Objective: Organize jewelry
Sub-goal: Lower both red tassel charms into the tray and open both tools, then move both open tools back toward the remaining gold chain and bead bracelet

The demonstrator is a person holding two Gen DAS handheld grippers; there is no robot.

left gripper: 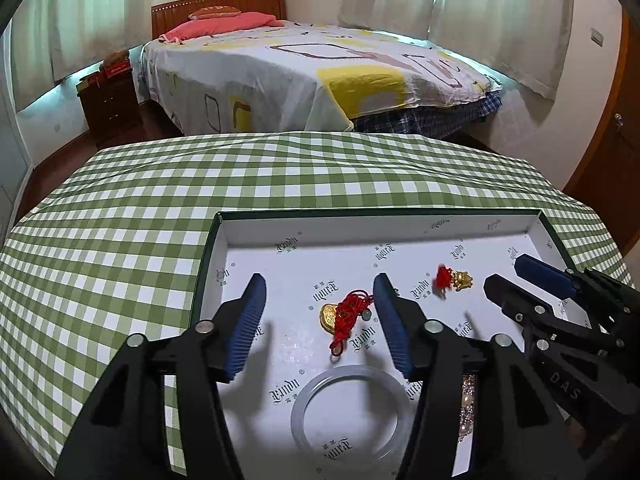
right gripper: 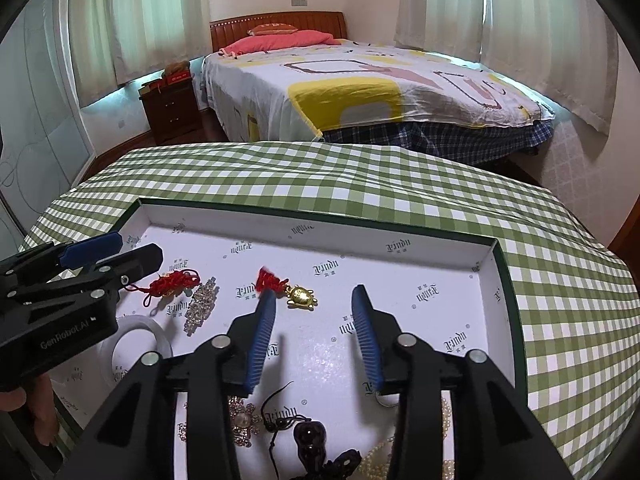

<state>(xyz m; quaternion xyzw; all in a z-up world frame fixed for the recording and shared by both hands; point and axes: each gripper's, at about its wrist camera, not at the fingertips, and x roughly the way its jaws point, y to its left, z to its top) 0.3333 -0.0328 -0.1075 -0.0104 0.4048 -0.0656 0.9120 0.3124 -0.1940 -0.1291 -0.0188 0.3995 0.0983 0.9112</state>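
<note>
Bare tray floor [right gripper: 420, 304] right of gold turtle charm [right gripper: 302, 296]; bangle [left gripper: 352, 404] nearest.

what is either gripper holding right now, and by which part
Nothing. The left gripper stands open over the gold charm with red cord; the right gripper is open too, the gold turtle charm lying loose in the tray.

Glossy gold charm [right gripper: 301, 295] on red cord – woven checked tablecloth [left gripper: 120, 240], matt printed-paper tray [left gripper: 400, 224]

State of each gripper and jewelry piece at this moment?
left gripper: open, holding nothing
right gripper: open, holding nothing
gold ingot charm: lying in tray, red cord bunched
gold turtle charm: lying in tray, ungripped
clear bangle: lying flat
tray: open-topped, on the checked cloth
</note>
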